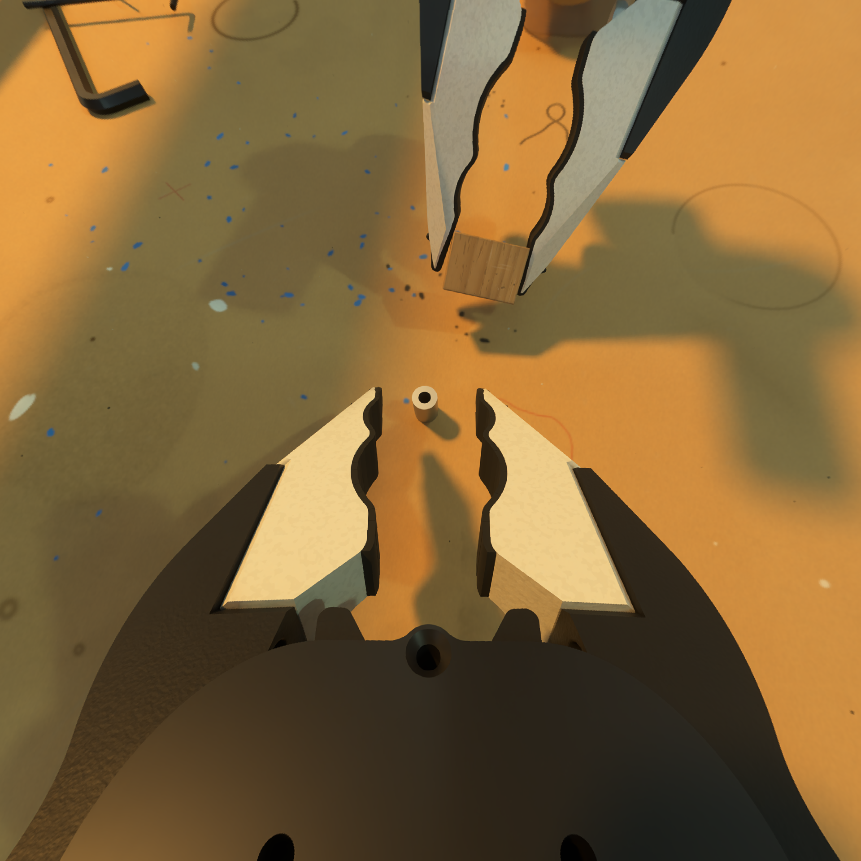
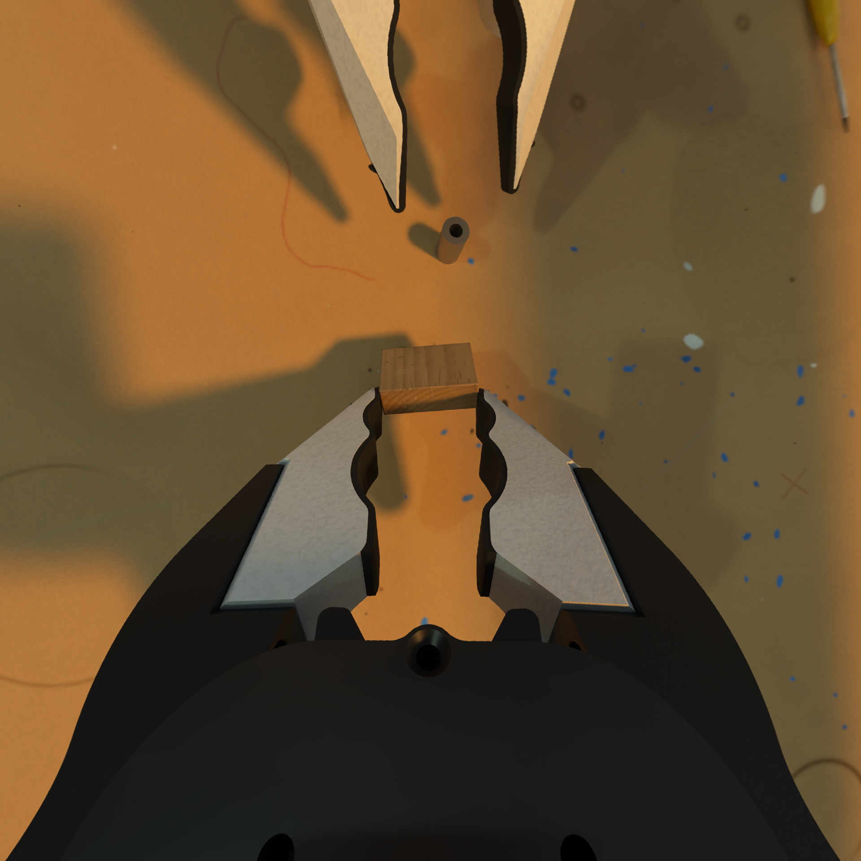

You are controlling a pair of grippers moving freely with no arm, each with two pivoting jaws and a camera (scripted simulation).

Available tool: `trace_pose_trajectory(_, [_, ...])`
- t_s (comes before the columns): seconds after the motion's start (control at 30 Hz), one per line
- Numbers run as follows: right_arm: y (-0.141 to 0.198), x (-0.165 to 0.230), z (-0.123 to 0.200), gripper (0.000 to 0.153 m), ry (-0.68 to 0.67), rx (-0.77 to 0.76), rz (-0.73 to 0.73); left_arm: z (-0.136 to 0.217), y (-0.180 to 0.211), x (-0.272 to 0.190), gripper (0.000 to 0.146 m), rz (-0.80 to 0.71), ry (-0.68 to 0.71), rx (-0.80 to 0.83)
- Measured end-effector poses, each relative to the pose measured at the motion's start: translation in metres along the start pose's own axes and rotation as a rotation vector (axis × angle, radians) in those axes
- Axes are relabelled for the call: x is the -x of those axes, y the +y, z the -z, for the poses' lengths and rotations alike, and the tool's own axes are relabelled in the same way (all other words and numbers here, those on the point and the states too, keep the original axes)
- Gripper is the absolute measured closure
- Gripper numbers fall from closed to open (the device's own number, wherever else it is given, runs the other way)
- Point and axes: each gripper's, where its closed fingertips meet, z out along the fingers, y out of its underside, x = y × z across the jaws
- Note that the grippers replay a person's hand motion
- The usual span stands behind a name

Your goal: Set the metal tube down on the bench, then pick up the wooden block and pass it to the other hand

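A small metal tube [image 1: 424, 404] stands upright on the orange bench [image 1: 652, 419], just ahead of my left gripper's [image 1: 428, 393] tips. The left gripper is open and empty. My right gripper [image 2: 428, 396] is shut on the wooden block [image 2: 427, 375], pinching it by its sides at the fingertips. The left wrist view shows the right gripper [image 1: 481, 276] coming down from the top with the block [image 1: 484, 270] a little above the bench, over its own shadow. In the right wrist view the left gripper [image 2: 453, 198] hangs open just beyond the tube [image 2: 451, 243].
A black bent hex key [image 1: 100, 95] lies at the far left. A yellow-handled screwdriver [image 2: 834, 56] lies at the far right. A round wooden piece [image 1: 568, 18] sits behind the right gripper. A red thread [image 2: 284, 219] and blue paint specks mark the bench.
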Motion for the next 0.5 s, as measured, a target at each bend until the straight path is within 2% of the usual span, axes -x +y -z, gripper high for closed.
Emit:
trace_pose_trajectory(0.23, [0.000,-0.003,-0.014,0.112,-0.049,0.094,-0.026,-0.008,0.011,0.001,0.107,-0.068,-0.037,0.075])
trace_pose_trajectory(0.5, [-0.003,-0.008,-0.018,0.112,-0.068,0.136,-0.041,-0.014,0.018,-0.003,0.126,-0.116,-0.041,0.124])
